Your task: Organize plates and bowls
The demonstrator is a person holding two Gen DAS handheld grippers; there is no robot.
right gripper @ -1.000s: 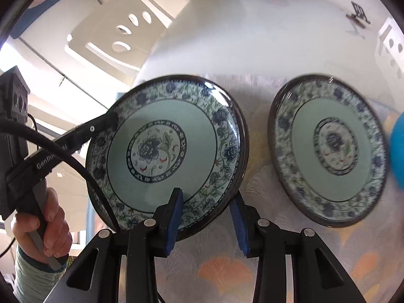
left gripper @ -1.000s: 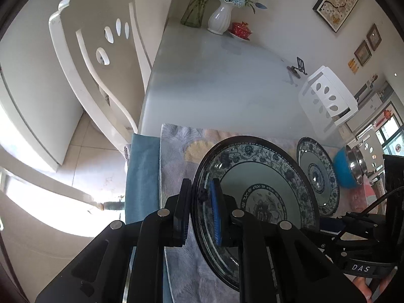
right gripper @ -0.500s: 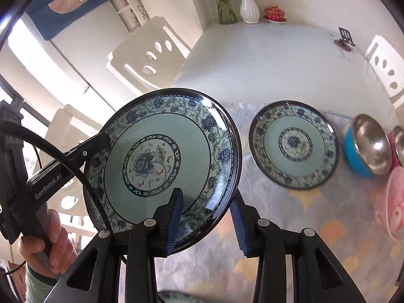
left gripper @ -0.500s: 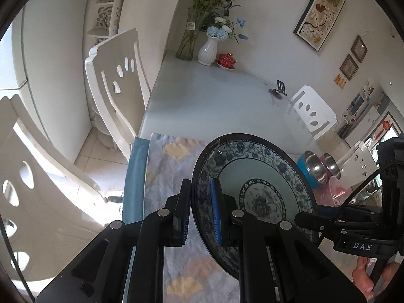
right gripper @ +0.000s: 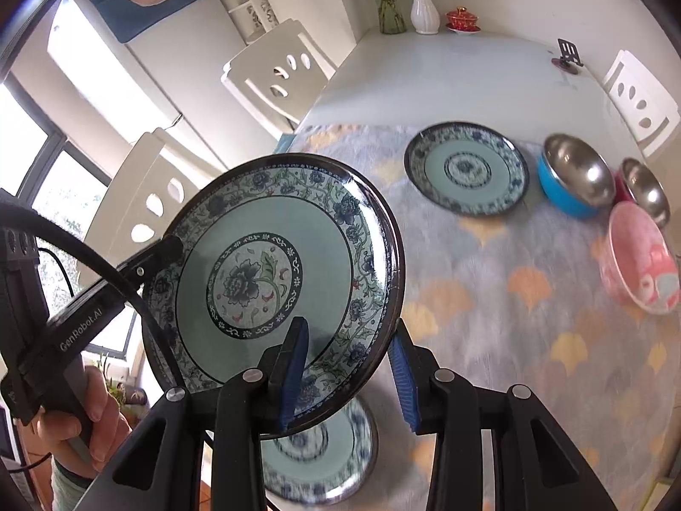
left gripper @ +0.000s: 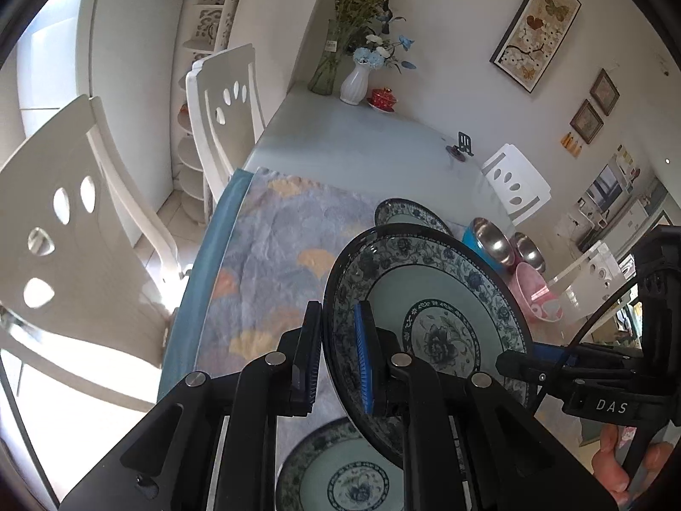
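Note:
My left gripper [left gripper: 338,360] is shut on the rim of a blue-and-green patterned plate [left gripper: 442,298], held tilted in the air above the table. In the right wrist view the same plate [right gripper: 272,277] fills the left side. My right gripper [right gripper: 347,377] is open around the plate's near rim; I cannot tell if its pads touch it. A second matching plate [right gripper: 466,168] lies flat on the placemat at the far side. A third plate [right gripper: 323,464] lies on the mat under the held one; it also shows in the left wrist view [left gripper: 336,472].
A blue steel-lined bowl [right gripper: 572,181], a red steel-lined bowl [right gripper: 645,189] and a pink bowl [right gripper: 642,255] stand at the right of the patterned mat [right gripper: 510,298]. White chairs [left gripper: 225,106] stand at the left. A vase [right gripper: 424,12] and a red lidded cup [right gripper: 463,19] stand at the far end.
Both grippers rose and pulled back with the plate, lifting it off the mat. More of the table shows, and the third plate below has come into view.

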